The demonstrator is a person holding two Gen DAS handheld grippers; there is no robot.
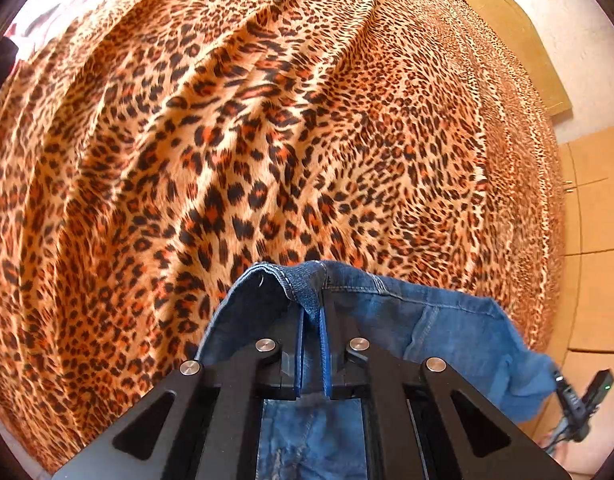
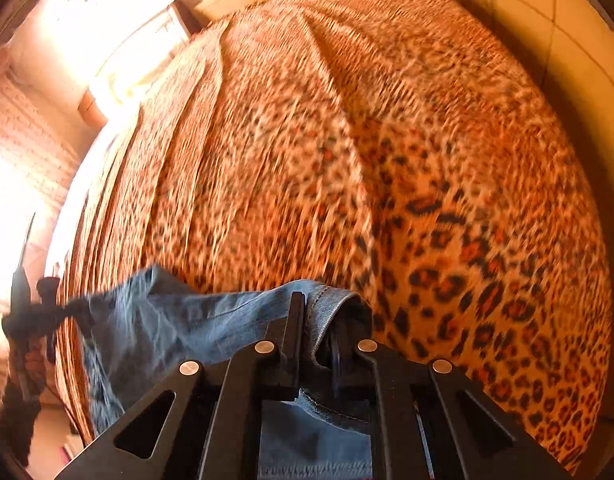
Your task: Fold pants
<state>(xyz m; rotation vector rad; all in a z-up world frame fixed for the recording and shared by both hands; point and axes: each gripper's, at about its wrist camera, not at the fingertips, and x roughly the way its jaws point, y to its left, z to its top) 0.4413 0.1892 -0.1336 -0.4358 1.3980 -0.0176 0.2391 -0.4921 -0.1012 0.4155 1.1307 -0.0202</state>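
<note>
Blue denim, the pants (image 1: 447, 332), hanging between the two grippers above a leopard-print blanket (image 1: 227, 140) and being kept off it at the gripped edge. Pinching a thick stitched hem of the pants with the left gripper (image 1: 313, 320), jaws pressed together on the cloth, blue pads nearly meeting around the fold. Spreading away from that gripper toward the blanket's right edge, where the other gripper's dark body (image 1: 579, 396) is showing at the far corner of the cloth. Draping also under the left gripper's frame, toward the blanket's near edge.

Clamping a rolled denim hem in the right wrist view too, with the right gripper (image 2: 319, 320) closed on the pants (image 2: 179, 320), the fold bulging beside the left finger. Stretching from there toward the blanket's (image 2: 427, 160) left edge, where the left gripper (image 2: 35, 312) is appearing dark and blurred. Lying wrinkled in long folds, the blanket, filling nearly all of both views. Bordering the blanket's far side, a plain tan board (image 1: 519, 32); beyond the blanket's right edge, brown floor tiles (image 1: 595, 200).
</note>
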